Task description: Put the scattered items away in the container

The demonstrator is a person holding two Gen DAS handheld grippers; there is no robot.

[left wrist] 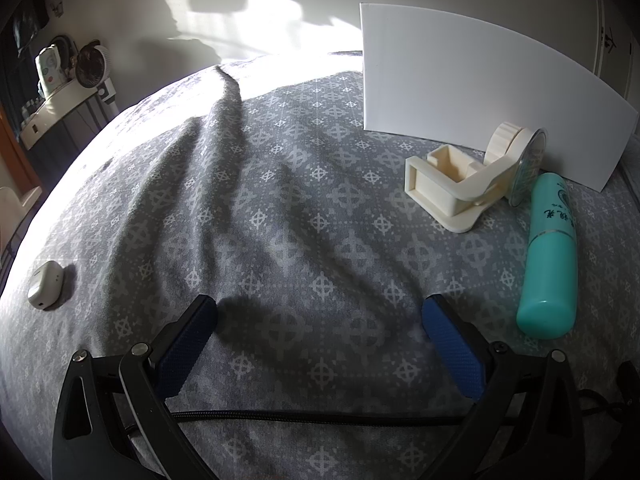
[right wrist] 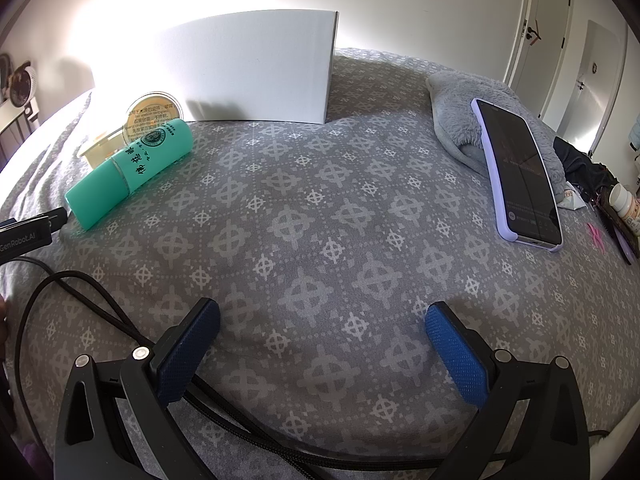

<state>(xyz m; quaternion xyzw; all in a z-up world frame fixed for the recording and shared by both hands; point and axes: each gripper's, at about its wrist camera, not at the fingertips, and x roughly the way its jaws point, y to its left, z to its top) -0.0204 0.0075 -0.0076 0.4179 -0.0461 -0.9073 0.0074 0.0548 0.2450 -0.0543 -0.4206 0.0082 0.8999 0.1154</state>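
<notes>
1. Bed [left wrist: 280, 184]: covered with a grey sheet printed with pale cross motifs; carries every item listed here.
2. White box [left wrist: 472, 92]: stands upright at the far side of the bed; its inside is not visible from either view.
3. Teal bottle [left wrist: 550, 256]: lies on its side just in front of the box, printed with dark characters.
4. Round tin [right wrist: 154, 114]: propped on edge between the bottle and the box, label facing the right camera.
5. Cream tape dispenser [left wrist: 456, 184]: sits beside the tin, near the bottle; possibly touching the tin, the view is unclear.
6. Small white case [left wrist: 45, 285]: alone at the left edge of the bed, well apart from the others.
7. Phone [right wrist: 520, 172]: in a lilac cover, leaning on a grey plush cushion [right wrist: 460, 112] at the right.
8. Left gripper [left wrist: 320, 320]: fingers spread wide, grasping nothing, low over the sheet.
9. Right gripper [right wrist: 322, 324]: fingers likewise released and empty; a black cable [right wrist: 80, 292] trails beside it.
</notes>
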